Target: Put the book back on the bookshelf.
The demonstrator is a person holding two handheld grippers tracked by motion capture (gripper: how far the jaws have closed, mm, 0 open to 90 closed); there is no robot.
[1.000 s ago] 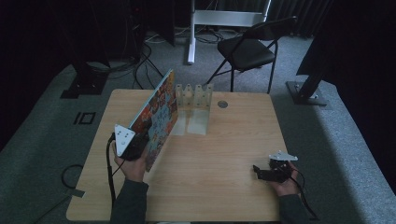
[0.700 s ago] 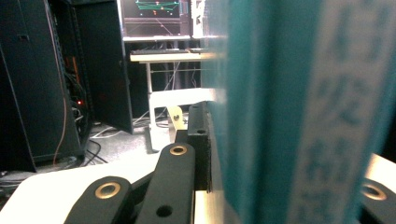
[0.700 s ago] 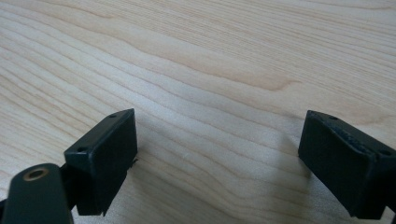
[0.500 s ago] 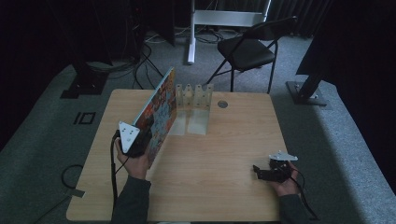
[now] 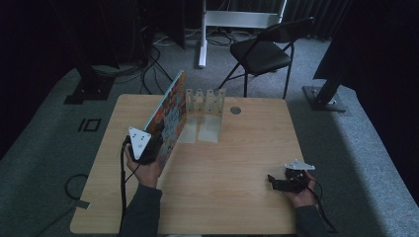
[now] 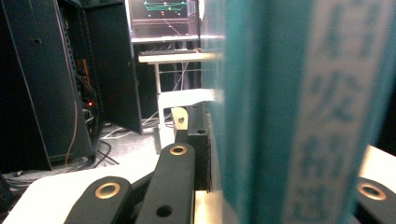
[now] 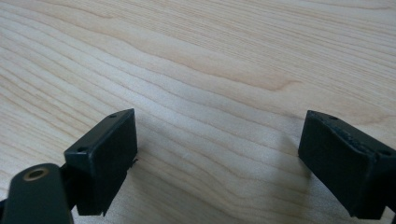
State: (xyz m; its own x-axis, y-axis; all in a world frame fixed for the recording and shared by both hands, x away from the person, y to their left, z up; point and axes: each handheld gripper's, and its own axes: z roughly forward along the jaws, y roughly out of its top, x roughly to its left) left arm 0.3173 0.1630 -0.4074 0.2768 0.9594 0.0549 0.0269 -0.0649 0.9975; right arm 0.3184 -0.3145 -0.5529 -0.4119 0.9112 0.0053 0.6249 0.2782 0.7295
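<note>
Book (image 5: 168, 116) stands on edge, tilted, on the table's (image 5: 237, 197) left half, far corner beside the clear rack (image 5: 203, 101). Left gripper (image 5: 148, 148) clamps its near end; in the left gripper view the teal spine (image 6: 289, 112) sits between the jaws. Right gripper (image 5: 281, 183) rests on the wood near the front right, jaws wide and empty.

Risk, as judged: held at one end only, the book could pivot or slip and knock the rack. Open tabletop lies centre and right; the left edge is near.
</note>
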